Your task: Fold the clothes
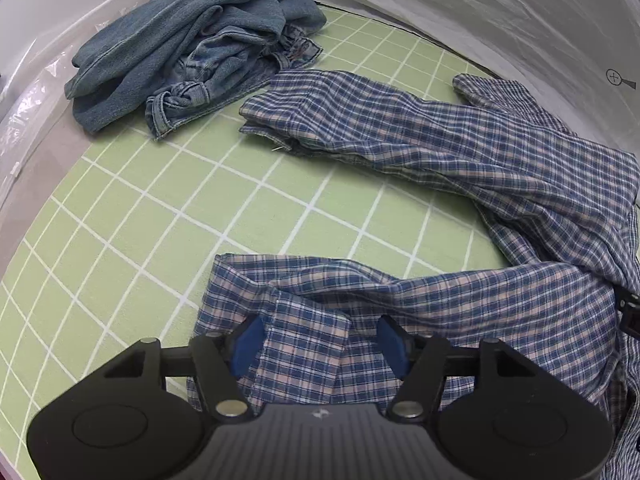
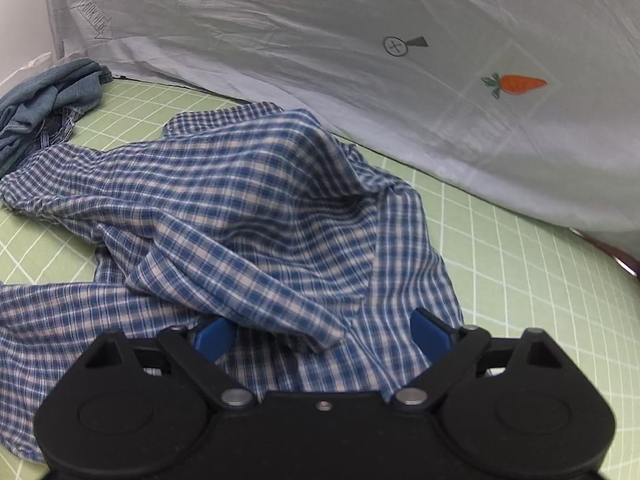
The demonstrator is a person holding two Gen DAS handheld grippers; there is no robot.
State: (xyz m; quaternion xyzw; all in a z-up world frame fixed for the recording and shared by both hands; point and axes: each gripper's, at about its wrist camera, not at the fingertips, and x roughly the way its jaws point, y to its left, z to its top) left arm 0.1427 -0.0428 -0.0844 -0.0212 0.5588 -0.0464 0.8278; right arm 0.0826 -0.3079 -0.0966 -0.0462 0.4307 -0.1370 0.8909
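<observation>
- Left gripper [image 1: 318,342] stands wide open, blue pads [image 1: 247,344] apart on either side of a flap of the plaid shirt [image 1: 460,152] — cloth lies between them, not pinched.
- Right gripper [image 2: 324,336] is spread wide too, its pads flanking a raised fold of the same shirt; nothing is clamped.
- Ahead of both tools the shirt sprawls rumpled across the green grid mat [image 1: 120,220], one sleeve reaching forward and to the left of the left gripper.
- Beyond that sleeve, farther ahead and left, sits a crumpled heap of denim jeans [image 1: 192,52], just beside the cuff.
- Past the mat hangs a white sheet [image 2: 320,60] — a small orange carrot [image 2: 518,84] is stitched on it, up and right of the right gripper.
</observation>
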